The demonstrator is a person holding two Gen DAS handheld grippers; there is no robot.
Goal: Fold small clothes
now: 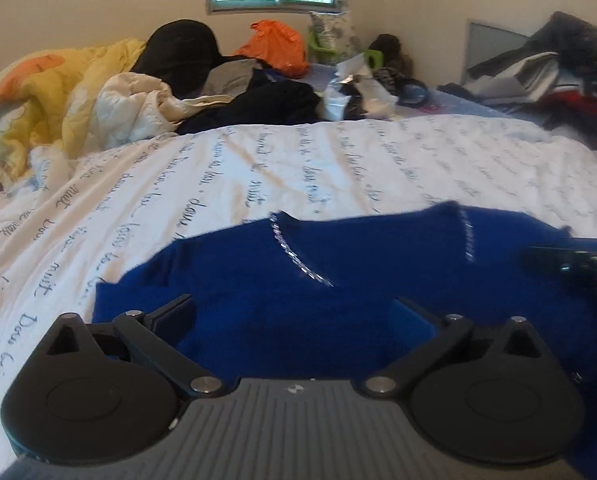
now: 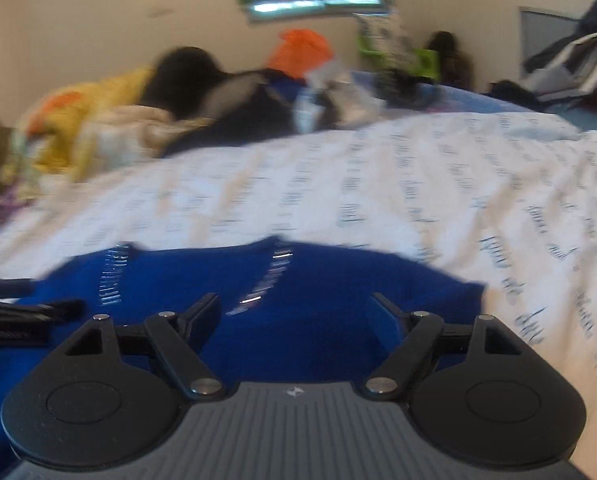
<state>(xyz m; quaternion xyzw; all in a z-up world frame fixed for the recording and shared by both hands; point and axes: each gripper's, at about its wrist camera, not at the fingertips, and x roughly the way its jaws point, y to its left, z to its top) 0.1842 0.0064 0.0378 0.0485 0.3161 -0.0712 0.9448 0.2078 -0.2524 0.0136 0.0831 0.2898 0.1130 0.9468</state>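
A royal-blue knit garment with silver sparkle trim lies flat on a white bedsheet printed with script. My left gripper is open just above the garment's near left part, jaws wide apart and empty. My right gripper is open over the garment near its right part, also empty. The right gripper's fingers show at the right edge of the left wrist view. The left gripper's fingers show at the left edge of the right wrist view. The right wrist view is motion-blurred.
A heap of clothes and bedding lies at the far side of the bed: a yellow quilt, a cream quilt, dark clothes and an orange bag. More clothes are piled at the far right.
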